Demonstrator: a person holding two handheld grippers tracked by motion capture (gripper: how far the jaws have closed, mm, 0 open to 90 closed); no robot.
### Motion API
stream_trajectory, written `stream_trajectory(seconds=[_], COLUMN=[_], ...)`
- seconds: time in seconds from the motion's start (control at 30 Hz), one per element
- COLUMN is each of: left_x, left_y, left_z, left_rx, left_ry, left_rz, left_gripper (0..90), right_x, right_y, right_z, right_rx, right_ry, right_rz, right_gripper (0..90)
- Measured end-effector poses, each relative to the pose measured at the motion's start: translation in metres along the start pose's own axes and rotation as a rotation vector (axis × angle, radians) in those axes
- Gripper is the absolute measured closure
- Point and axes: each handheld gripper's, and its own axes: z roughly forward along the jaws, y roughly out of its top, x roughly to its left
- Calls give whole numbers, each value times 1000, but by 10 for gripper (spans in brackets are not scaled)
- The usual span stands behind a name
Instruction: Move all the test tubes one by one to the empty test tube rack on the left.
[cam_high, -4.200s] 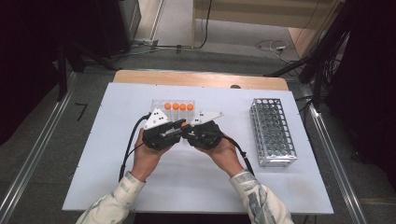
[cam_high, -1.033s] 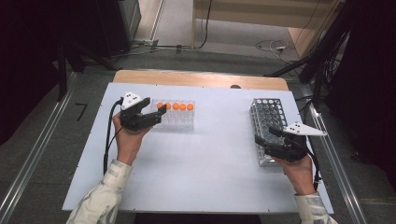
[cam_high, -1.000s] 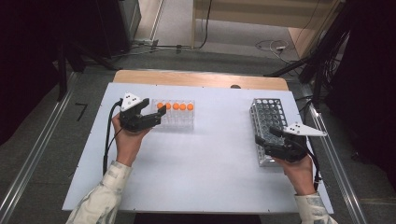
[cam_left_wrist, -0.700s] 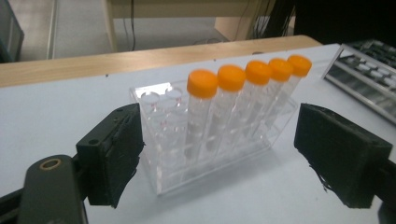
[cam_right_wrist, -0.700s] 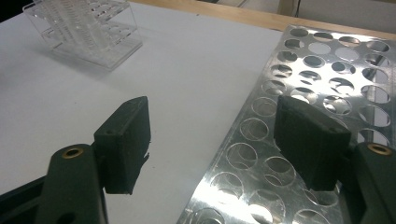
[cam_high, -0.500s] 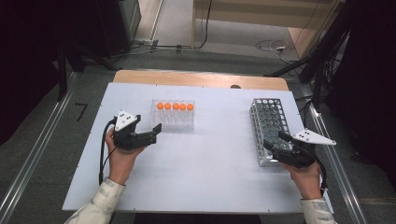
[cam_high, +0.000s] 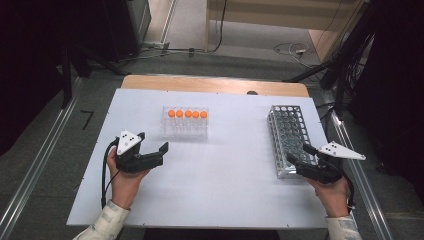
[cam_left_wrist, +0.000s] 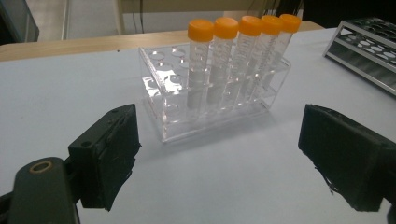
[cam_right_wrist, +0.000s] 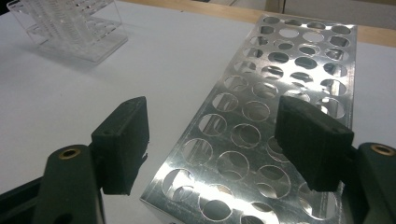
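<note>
High view: the left tongs (cam_high: 152, 141) have pulled back from the clear acrylic rack (cam_high: 185, 123) toward the near left of the white tabletop (cam_high: 225, 200), where a second ago they were right beside the rack's left end. Their jaws have just been opening and now stand apart with nothing between them. The rack stands apart from them, five orange-capped tubes (cam_high: 188, 114) in its back row. The right tongs (cam_high: 299, 154) have slipped a little nearer the person and sit at the near end of the metal tube rack (cam_high: 289, 131), jaws apart and empty.

Left gripper view: the left tongs (cam_left_wrist: 219, 158) frame bare tabletop; the acrylic rack (cam_left_wrist: 163, 93) stands just beyond the black pads (cam_left_wrist: 116, 154), its tubes (cam_left_wrist: 224, 56) upright and capped.

Right gripper view: the right tongs (cam_right_wrist: 215, 144) hang spread over the near corner of the metal rack (cam_right_wrist: 289, 84), every visible hole empty; the clear rack (cam_right_wrist: 79, 28) lies well apart at the top left.

Judging from this, both racks have been set in place and released, and moving tubes across has not begun.
</note>
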Motion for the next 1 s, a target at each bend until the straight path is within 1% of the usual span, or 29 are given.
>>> stream_trajectory(seconds=[0.13,0.23,0.37,0.4,0.6,0.63,0.73,0.87,1.0], left_x=[3,5,6,6,8,9,9,9,10], left_y=[-5,-7,-10,-10,-15,-16,-19,-22,-24], left_z=[-6,-10,-14,-15,-20,-20,-21,-23,-26], left_rx=[1,-5,-5,-8,-7,-6,-1,10,8], left_ry=[11,20,30,39,48,54,61,60,62], left_rz=[-10,-18,-15,-14,-23,-17,-17,-14,-18], left_gripper=[124,125,125,124,124,124,125,125,125], right_x=[-2,-3,-4,-4,-7,-8,-9,-10,-12], right_y=[-3,-5,-6,-7,-11,-12,-13,-15,-18], right_z=[-2,-4,-7,-8,-11,-11,-14,-17,-20], right_rx=[2,-1,-7,-7,-5,-2,-4,-6,-6], right_ry=[-7,-9,-12,-14,-19,-22,-26,-31,-34], right_rz=[12,11,9,11,18,19,22,24,29], right_gripper=[243,243,242,242,240,240,240,239,239])
